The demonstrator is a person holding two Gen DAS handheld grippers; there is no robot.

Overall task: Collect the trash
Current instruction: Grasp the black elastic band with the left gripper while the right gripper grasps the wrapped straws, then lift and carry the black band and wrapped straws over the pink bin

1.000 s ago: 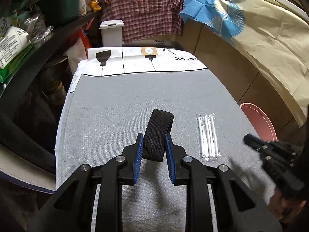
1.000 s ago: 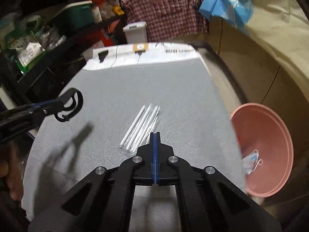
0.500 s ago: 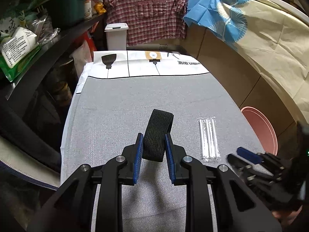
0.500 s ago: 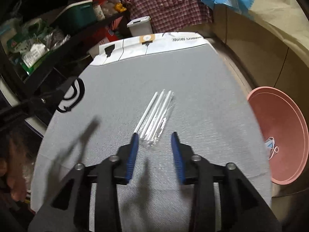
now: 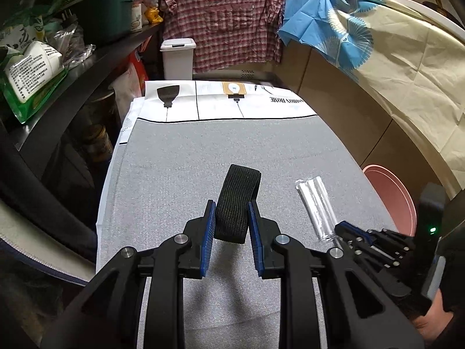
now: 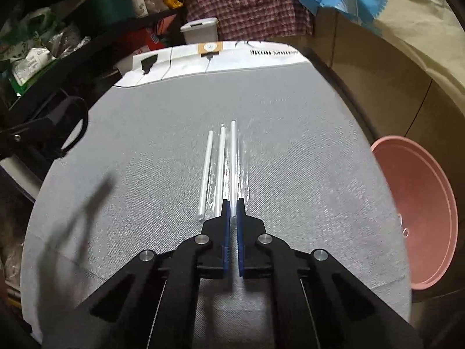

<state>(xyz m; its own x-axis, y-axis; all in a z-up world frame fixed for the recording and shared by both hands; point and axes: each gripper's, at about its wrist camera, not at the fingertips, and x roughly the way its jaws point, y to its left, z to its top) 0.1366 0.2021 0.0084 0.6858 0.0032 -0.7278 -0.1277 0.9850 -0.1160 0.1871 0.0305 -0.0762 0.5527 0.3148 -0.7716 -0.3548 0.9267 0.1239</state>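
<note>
My left gripper (image 5: 231, 207) is shut on a black elastic band (image 5: 242, 183), a loop held upright above the grey tablecloth (image 5: 189, 157). The same band (image 6: 78, 125) shows at the left edge of the right wrist view. A clear packet of three white straws (image 6: 225, 160) lies on the cloth, and my right gripper (image 6: 231, 203) has its blue pads pressed on the packet's near end. In the left wrist view the straw packet (image 5: 315, 203) lies right of the band, with the right gripper (image 5: 343, 227) at its near end.
A pink basin (image 6: 421, 203) sits below the table's right edge with a small item inside. A white lidded bin (image 5: 178, 58) stands beyond the far end. Dark shelves (image 5: 87, 58) with bags and boxes run along the left. Cloths hang on the right wall.
The right gripper opened around the near end of the straw packet, sank a little and then shut on it. The left gripper kept still with the band.
</note>
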